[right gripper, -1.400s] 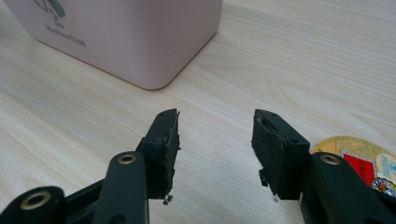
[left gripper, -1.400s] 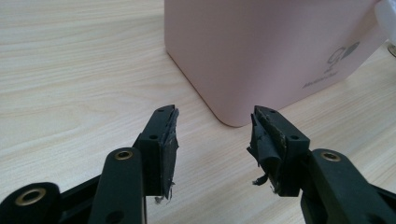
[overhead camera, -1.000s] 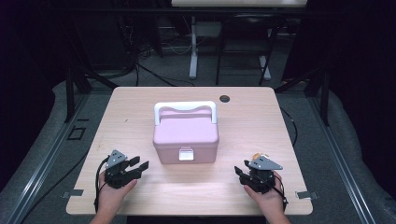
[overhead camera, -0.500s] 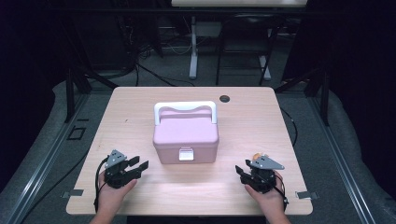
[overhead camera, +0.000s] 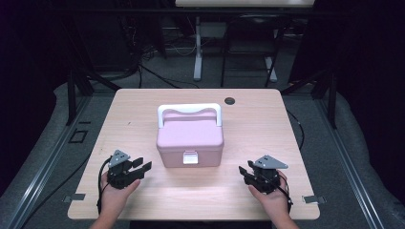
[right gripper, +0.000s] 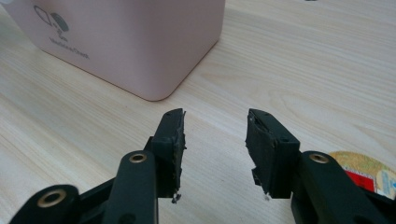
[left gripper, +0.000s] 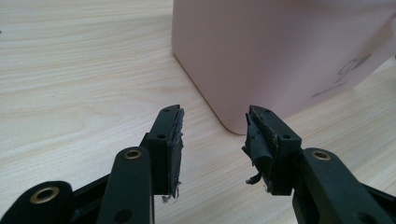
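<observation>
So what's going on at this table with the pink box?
A person sits at a wooden table with a pair of tongs in each hand. The left tongs and right tongs rest on either side of a closed pink box with a white handle. Both tongs are open with nothing between them, though their jaws have just been closing a little. The box's front clasp looks fastened, and nothing touches the box yet.

Black tongs (left gripper: 212,140) with frayed pads (left gripper: 176,140) and brass-ringed screw holes.

Even overhead light on the table (overhead camera: 143,105); darkness surrounds it. The pink box (overhead camera: 190,138) casts a soft shadow forward. High view slightly soft; gripper views sharp, near jaws blurred.
</observation>
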Available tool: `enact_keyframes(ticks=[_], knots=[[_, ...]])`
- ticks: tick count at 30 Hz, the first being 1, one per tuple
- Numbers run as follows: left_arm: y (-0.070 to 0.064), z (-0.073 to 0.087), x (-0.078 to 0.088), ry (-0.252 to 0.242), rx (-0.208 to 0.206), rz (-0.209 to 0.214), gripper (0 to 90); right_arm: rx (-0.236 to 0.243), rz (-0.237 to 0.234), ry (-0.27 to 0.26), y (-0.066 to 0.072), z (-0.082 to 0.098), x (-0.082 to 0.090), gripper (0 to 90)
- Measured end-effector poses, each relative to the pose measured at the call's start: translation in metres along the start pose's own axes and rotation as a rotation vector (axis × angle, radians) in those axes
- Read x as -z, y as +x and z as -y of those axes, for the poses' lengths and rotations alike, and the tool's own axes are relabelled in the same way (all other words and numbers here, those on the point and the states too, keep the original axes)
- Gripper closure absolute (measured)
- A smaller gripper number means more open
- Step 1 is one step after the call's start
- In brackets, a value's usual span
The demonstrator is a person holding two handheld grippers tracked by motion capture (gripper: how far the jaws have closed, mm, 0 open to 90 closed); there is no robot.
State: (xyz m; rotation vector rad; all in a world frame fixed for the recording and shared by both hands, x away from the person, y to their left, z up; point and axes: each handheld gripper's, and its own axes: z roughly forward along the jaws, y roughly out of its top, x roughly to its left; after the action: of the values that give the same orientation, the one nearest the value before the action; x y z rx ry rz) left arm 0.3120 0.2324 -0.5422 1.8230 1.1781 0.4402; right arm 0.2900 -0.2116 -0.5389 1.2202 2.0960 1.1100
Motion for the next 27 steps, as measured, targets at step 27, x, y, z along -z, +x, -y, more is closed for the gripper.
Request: enact_keyframes(ticks=[27], knots=[[0.017,-0.042,-0.019,-0.035,0.073,0.039,59.3,-0.081,-0.05,-0.022,-0.011,-0.05,-0.045,49.8]])
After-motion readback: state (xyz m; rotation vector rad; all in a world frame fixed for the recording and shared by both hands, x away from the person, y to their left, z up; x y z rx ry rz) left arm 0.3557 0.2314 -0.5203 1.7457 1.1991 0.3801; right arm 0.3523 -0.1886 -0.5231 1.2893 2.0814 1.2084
